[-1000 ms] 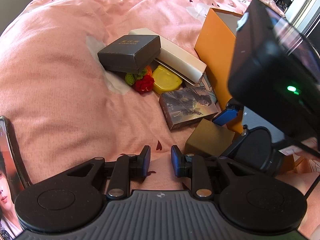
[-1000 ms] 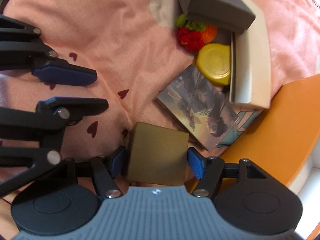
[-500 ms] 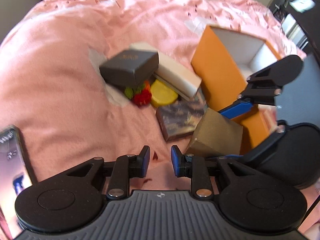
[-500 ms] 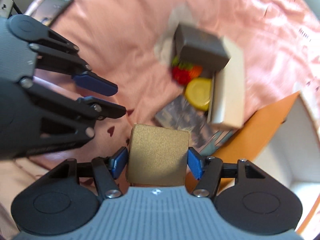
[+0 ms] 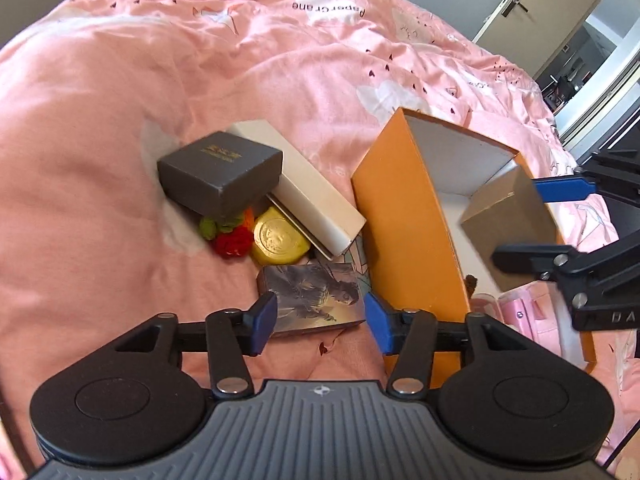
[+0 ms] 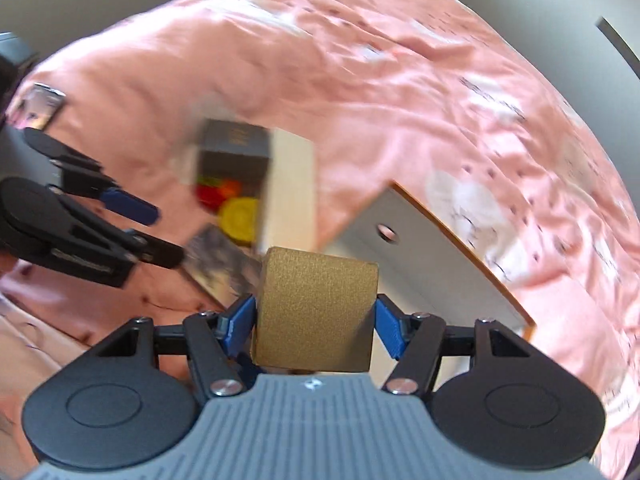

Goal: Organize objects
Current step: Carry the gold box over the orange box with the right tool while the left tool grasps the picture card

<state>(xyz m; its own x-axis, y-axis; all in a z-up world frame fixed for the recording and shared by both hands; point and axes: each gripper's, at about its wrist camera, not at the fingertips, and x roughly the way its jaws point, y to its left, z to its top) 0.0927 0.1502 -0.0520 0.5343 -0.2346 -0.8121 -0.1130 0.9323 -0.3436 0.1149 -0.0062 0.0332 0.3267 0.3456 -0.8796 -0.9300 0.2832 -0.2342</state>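
Note:
My right gripper (image 6: 314,322) is shut on a gold cube box (image 6: 316,312) and holds it in the air over the open orange storage box (image 5: 404,216); the cube also shows in the left wrist view (image 5: 508,220). My left gripper (image 5: 320,320) is open and empty, low over the bed, its fingers on either side of an illustrated card box (image 5: 316,296). Beyond it lie a yellow round tin (image 5: 278,240), a red and green knitted toy (image 5: 228,236), a dark grey box (image 5: 220,172) and a long white box (image 5: 304,188).
Everything lies on a rumpled pink duvet (image 5: 120,80). The orange box has white inner walls (image 6: 420,256) and holds pink items (image 5: 524,312) at its near end. A phone (image 6: 40,108) lies far left on the bed. A door (image 5: 540,8) stands at the back right.
My right gripper has lifted the gold cube off the bed and carried it right, over the orange box. My left gripper has opened from nearly closed and moved toward the card box.

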